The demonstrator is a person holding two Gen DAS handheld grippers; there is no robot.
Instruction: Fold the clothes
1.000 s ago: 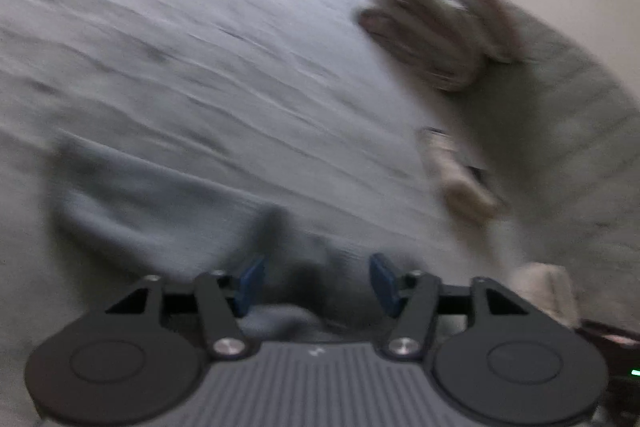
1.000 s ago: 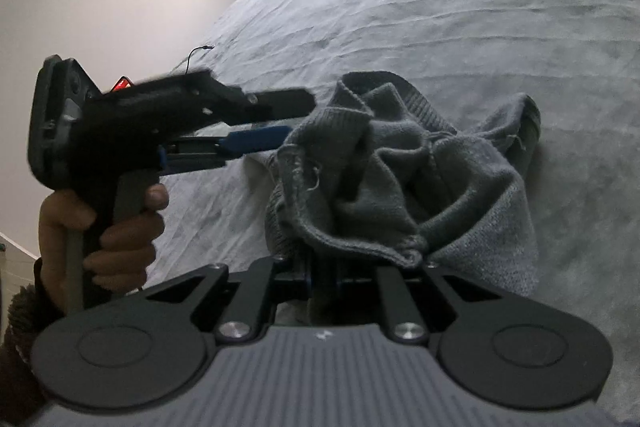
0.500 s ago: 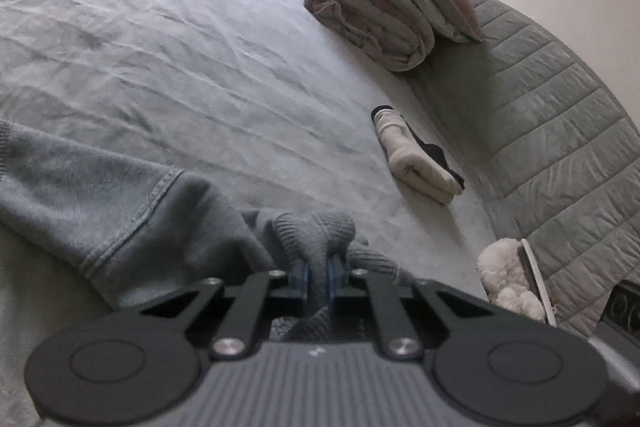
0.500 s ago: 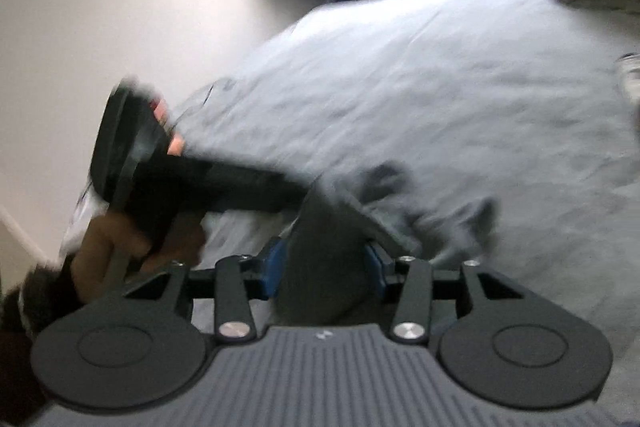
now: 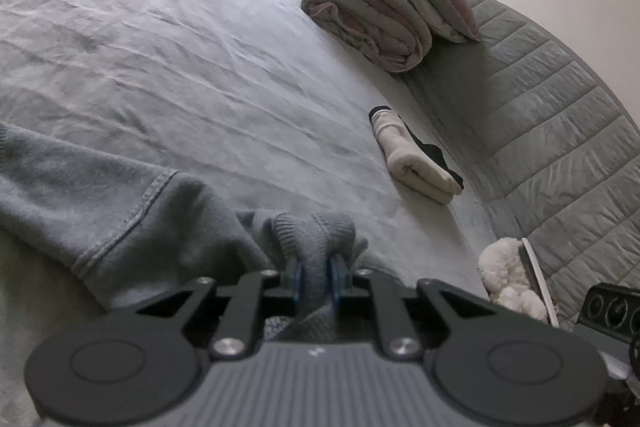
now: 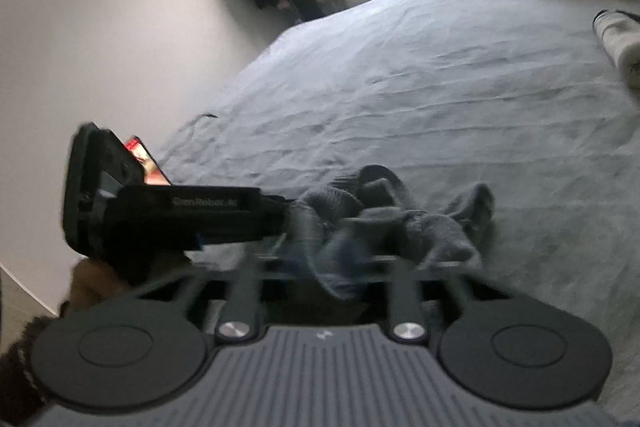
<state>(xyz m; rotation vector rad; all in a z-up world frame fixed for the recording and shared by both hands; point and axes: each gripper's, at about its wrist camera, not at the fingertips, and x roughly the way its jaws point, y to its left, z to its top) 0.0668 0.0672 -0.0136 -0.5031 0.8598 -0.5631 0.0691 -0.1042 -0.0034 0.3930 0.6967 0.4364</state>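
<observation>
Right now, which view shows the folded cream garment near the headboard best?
The left wrist view: the cream garment lies whole and sharp on the bed sheet. The right wrist view cuts it off at the frame's right edge.

bedroom: bed [image 5: 200, 39], folded duvet [image 5: 368, 15]

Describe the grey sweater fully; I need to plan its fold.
The sweater is grey knit with a ribbed edge and a stitched seam. It lies crumpled, not spread, on the bed. The left tongs pinch a bunched ribbed fold. The right tongs, which have just been closing, grip another bunch, though that view is blurred. The rest trails loose over the sheet.
</observation>
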